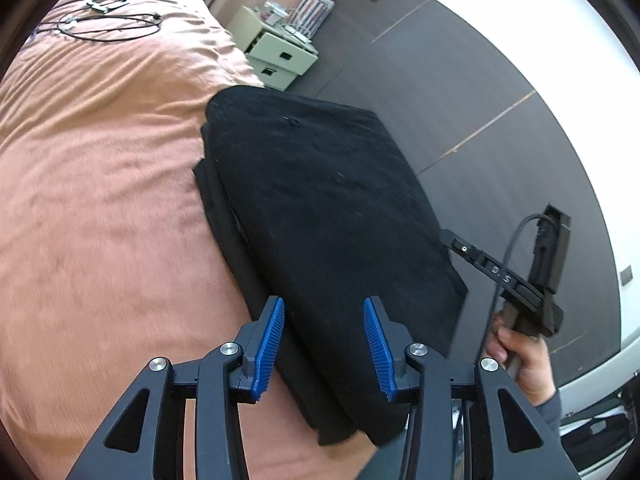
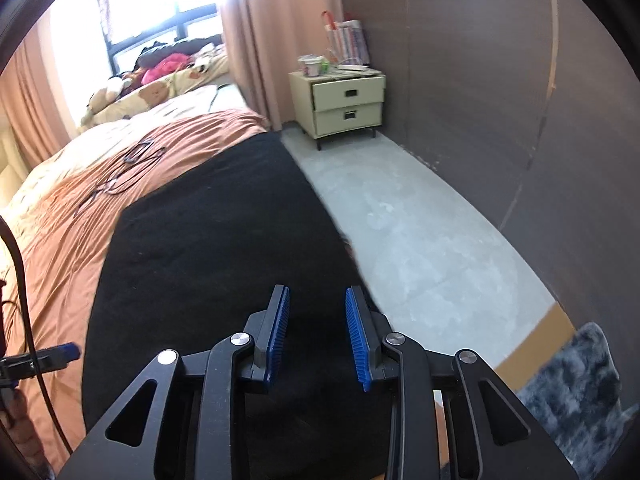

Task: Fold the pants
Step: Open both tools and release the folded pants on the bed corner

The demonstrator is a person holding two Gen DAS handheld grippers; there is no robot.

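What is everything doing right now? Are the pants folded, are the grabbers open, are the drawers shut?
Pants: folded into a flat stack, lying at the bed's edge.
Left gripper: open, nothing between its pads.
Right gripper: open, holding nothing.
Nightstand drawers: both shut.
Cable: loosely coiled on the bedspread.
Curtain: hanging beside the window.

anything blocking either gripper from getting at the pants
Nothing visible does. The folded black pants lie bare on the orange bedspread, directly below the open left gripper and open right gripper. The cables lie far up the bed.
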